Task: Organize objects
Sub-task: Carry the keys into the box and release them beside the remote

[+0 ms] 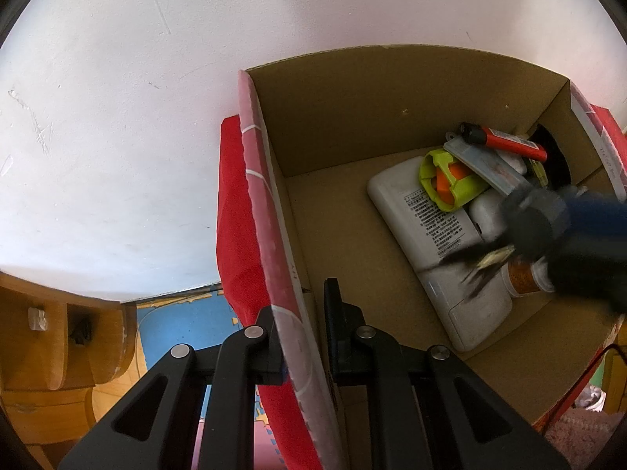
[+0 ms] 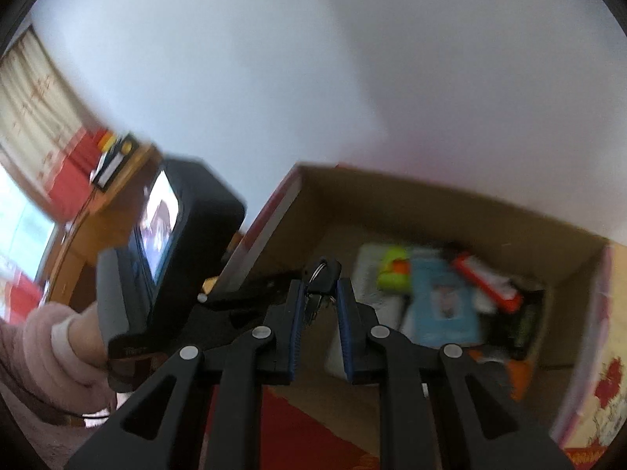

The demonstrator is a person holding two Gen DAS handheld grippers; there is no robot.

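Note:
A cardboard box (image 1: 352, 109) with a red-patterned outside stands on red cloth. My left gripper (image 1: 301, 313) is shut on the box's left wall (image 1: 270, 243), one finger outside and one inside. The box holds a white flat device (image 1: 427, 235), a lime-green and orange toy (image 1: 446, 180), a red lighter (image 1: 505, 141), a pale blue card (image 1: 486, 168) and an orange-labelled bottle (image 1: 525, 278). My right gripper (image 2: 319, 286) is shut on a bunch of keys (image 2: 319, 274) above the box (image 2: 431, 203); it shows blurred in the left wrist view (image 1: 482, 270).
A white wall rises behind the box. Wooden furniture (image 1: 58, 337) and blue floor mat (image 1: 180, 321) lie to the left. In the right wrist view the left gripper's camera body (image 2: 176, 250) and the person's hand (image 2: 58, 344) are at left. Red cloth (image 2: 305, 431) lies below.

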